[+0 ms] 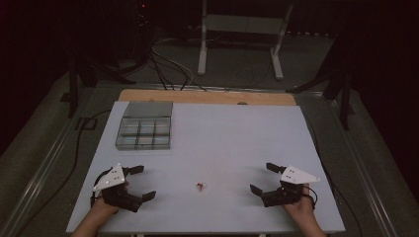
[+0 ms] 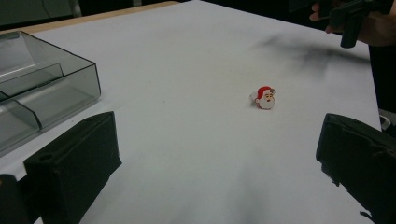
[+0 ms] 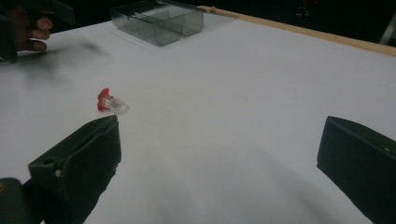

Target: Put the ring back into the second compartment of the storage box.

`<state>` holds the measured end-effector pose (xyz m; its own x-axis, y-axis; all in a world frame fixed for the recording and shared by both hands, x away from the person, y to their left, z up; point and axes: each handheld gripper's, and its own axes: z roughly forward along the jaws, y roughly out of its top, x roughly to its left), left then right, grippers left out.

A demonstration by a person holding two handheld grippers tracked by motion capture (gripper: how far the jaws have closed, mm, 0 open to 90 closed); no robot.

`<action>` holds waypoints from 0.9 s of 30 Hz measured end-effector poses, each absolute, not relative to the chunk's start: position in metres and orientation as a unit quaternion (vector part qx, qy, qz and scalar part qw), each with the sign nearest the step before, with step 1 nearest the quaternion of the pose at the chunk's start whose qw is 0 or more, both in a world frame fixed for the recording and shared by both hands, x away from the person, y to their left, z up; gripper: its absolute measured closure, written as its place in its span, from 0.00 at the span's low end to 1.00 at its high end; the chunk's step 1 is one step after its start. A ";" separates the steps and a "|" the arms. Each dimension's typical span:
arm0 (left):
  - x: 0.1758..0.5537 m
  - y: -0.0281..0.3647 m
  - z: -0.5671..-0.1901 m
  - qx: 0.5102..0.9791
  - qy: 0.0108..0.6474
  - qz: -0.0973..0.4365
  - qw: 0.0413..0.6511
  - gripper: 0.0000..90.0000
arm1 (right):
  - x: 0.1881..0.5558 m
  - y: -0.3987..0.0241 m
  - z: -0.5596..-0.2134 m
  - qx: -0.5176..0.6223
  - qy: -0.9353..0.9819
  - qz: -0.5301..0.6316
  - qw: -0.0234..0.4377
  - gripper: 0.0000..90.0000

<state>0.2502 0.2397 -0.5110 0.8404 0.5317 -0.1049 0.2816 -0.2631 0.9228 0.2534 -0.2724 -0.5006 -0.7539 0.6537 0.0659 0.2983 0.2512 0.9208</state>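
A small Santa-head ring (image 1: 199,186), red and white, lies on the white table (image 1: 222,133) near its front edge, midway between the two grippers. In the left gripper view the Santa-head ring (image 2: 265,98) faces the camera; in the right gripper view the Santa-head ring (image 3: 110,104) shows its clear band. My left gripper (image 1: 140,182) rests at the front left, jaws wide apart with nothing between them. My right gripper (image 1: 263,178) rests at the front right, also open and empty. Both point inward toward the ring.
A clear smoky plastic box (image 1: 145,131) with several compartments and an opened lid stands at the back left of the table. A wooden strip (image 1: 207,96) runs along the far edge. Cables and a white stand (image 1: 242,29) lie on the floor beyond.
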 end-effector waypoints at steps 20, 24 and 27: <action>0.252 0.237 -0.511 0.794 0.262 0.115 0.537 0.01 | 0.253 -0.267 -0.498 0.301 0.773 0.530 0.174 0.00; 0.252 0.235 -0.509 0.794 0.263 0.114 0.537 0.01 | 0.254 -0.265 -0.498 0.304 0.772 0.533 0.168 0.00; 0.253 0.234 -0.507 0.792 0.268 0.112 0.537 0.01 | 0.254 -0.264 -0.498 0.302 0.772 0.534 0.165 0.00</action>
